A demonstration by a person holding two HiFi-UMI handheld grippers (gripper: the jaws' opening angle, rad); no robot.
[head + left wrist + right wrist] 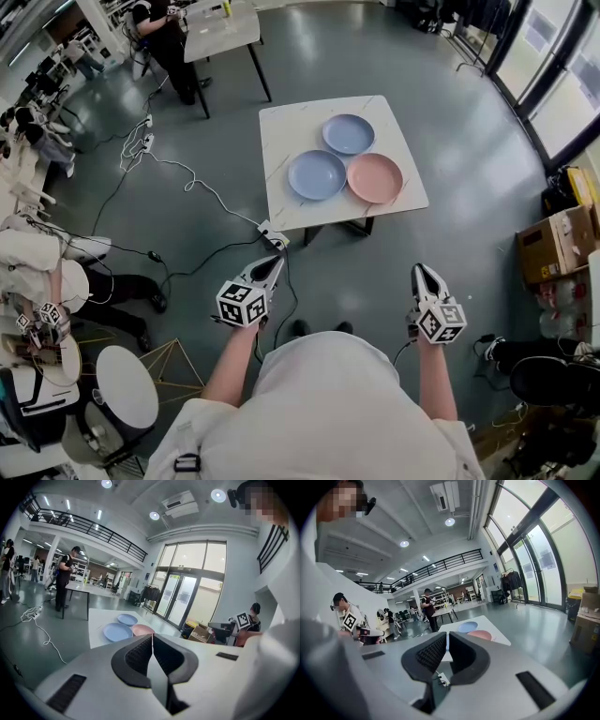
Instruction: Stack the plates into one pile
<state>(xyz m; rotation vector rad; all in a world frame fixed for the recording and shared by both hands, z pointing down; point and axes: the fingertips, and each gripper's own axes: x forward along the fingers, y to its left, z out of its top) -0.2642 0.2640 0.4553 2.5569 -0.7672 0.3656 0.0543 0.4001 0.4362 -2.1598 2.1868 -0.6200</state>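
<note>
On the white table (281, 202), the far blue plate (348, 134), near blue plate (316, 174) and pink plate (375, 178) lie side by side, unstacked, well ahead of both grippers. The left gripper (274, 260) and right gripper (420, 270) hang over the floor short of the table, each with its jaws pressed together and nothing between them.

Right gripper view: table (497, 637) near-left corner hidden behind my right gripper (446, 637), one blue plate (468, 626) visible | left gripper view: pink plate (143, 630) near rim behind my left gripper (152, 639) | head view: cardboard box (553, 246) edge-cut.
</note>
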